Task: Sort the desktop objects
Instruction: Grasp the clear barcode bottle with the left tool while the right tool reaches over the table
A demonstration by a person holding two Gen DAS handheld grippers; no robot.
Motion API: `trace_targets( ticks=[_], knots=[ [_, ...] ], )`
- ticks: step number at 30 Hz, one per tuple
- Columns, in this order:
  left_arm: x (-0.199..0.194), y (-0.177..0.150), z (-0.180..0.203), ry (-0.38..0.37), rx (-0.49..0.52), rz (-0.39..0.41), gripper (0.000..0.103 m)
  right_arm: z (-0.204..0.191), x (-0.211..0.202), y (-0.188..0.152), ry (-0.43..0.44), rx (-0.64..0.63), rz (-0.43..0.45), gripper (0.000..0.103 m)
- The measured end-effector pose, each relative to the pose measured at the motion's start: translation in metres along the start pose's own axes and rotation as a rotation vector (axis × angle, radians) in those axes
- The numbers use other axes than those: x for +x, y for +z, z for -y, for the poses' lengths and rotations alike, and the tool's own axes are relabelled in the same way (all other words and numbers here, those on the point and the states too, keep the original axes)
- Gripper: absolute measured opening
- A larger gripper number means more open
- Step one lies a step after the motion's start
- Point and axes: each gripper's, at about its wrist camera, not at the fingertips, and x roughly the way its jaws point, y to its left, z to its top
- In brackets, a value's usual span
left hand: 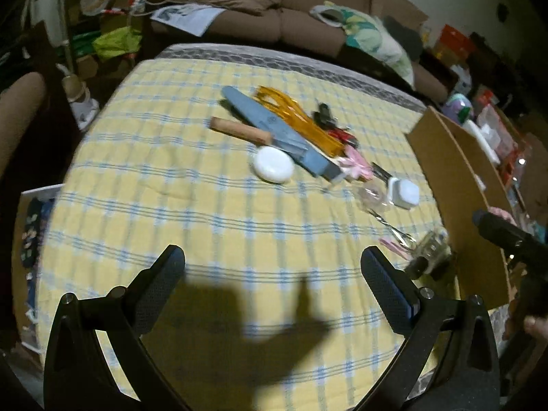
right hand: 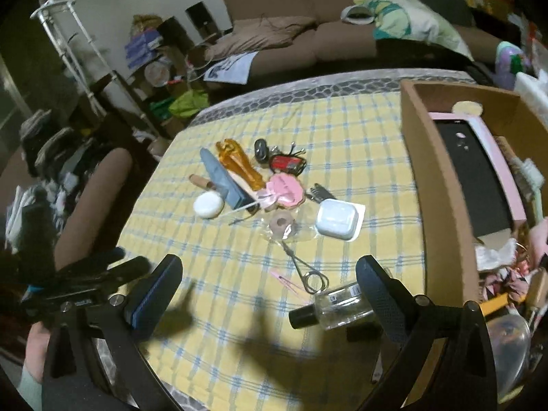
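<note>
A pile of small objects lies on the yellow checked cloth: a wooden-handled knife in a blue sheath, orange scissors, a white round case, keys, a pink item, a white earbud case, an eyelash curler and a clear bottle with black cap. My left gripper is open and empty above the near cloth. My right gripper is open and empty, its right finger beside the bottle.
A cardboard box stands at the table's right edge and holds a black phone case and other items. A brown sofa is behind the table. A chair back stands at the left. The left gripper also shows in the right wrist view.
</note>
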Motion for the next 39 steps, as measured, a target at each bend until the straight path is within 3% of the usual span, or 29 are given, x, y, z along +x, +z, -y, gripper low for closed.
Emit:
trace_targets(
  ticks=[4, 7, 11, 20, 23, 29, 31, 33, 39],
  knots=[
    [0.014, -0.012, 0.032, -0.109, 0.048, -0.047, 0.103, 0.003, -0.004, 0.0, 0.013, 0.008, -0.008, 0.103],
    [0.017, -0.017, 0.079, -0.16, 0.199, -0.041, 0.103, 0.01, -0.024, 0.01, 0.048, 0.063, 0.032, 0.103],
    [0.033, -0.025, 0.136, -0.186, 0.382, -0.039, 0.103, 0.018, -0.051, 0.016, 0.021, 0.076, 0.08, 0.103],
    [0.087, -0.031, 0.196, -0.186, 0.561, -0.086, 0.067, 0.059, -0.062, 0.011, -0.009, 0.154, 0.067, 0.103],
    [0.093, -0.03, 0.2, -0.23, 0.54, -0.092, 0.059, 0.068, -0.066, 0.01, -0.011, 0.155, 0.068, 0.103],
    [0.097, -0.038, 0.206, -0.213, 0.594, -0.062, 0.055, 0.084, -0.075, 0.01, -0.022, 0.172, 0.079, 0.103],
    [0.097, -0.039, 0.207, -0.182, 0.611, -0.049, 0.04, 0.087, -0.078, 0.01, -0.02, 0.184, 0.088, 0.103],
    [0.094, -0.034, 0.198, -0.196, 0.564, -0.057, 0.034, 0.089, -0.08, 0.009, -0.012, 0.192, 0.092, 0.103],
    [0.064, -0.015, 0.151, -0.226, 0.391, -0.051, 0.034, 0.086, -0.084, 0.012, 0.005, 0.202, 0.105, 0.103]
  ],
)
